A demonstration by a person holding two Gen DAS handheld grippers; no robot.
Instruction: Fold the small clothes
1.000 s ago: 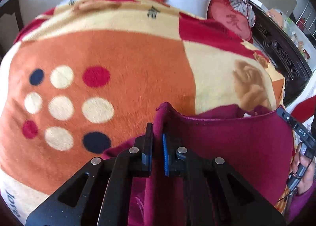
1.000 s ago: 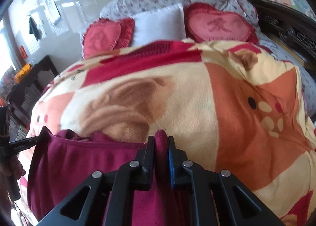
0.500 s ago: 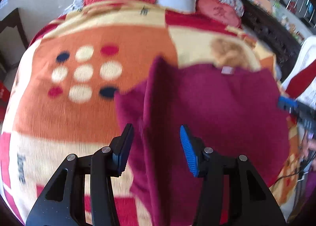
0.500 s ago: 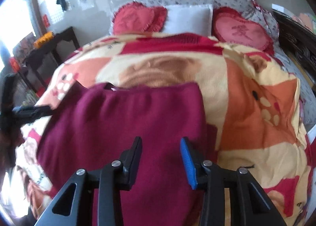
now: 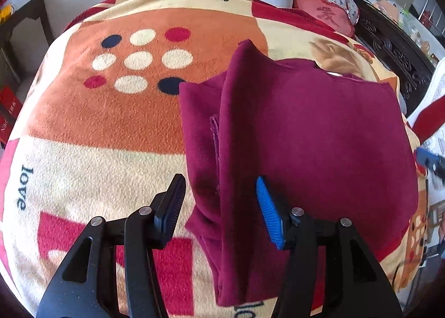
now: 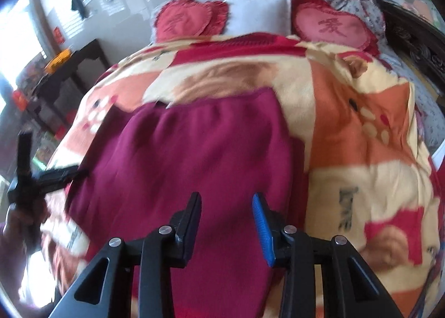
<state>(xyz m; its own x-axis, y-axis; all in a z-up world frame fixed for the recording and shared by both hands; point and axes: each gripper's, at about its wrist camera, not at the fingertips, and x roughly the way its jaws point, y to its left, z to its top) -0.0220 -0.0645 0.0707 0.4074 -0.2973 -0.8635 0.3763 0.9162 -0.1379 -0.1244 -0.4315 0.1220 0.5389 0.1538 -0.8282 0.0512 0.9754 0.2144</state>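
A maroon garment (image 5: 306,145) lies spread on the patterned blanket (image 5: 105,129), with a raised lengthwise ridge of cloth along its left edge. My left gripper (image 5: 219,206) is open above the garment's near left edge, holding nothing. In the right wrist view the same garment (image 6: 200,156) lies flat, and my right gripper (image 6: 226,223) is open above its near right part, empty. The left gripper also shows in the right wrist view (image 6: 41,176) at the garment's left side.
Heart-shaped red cushions (image 6: 183,17) and a white pillow (image 6: 258,12) lie at the bed's head. A dark carved bed frame (image 5: 389,48) runs along the right. A dark side table (image 6: 66,67) stands left of the bed.
Both grippers opened and let go of the garment's top edge, then drew back toward me. The garment dropped onto the blanket and now lies spread.
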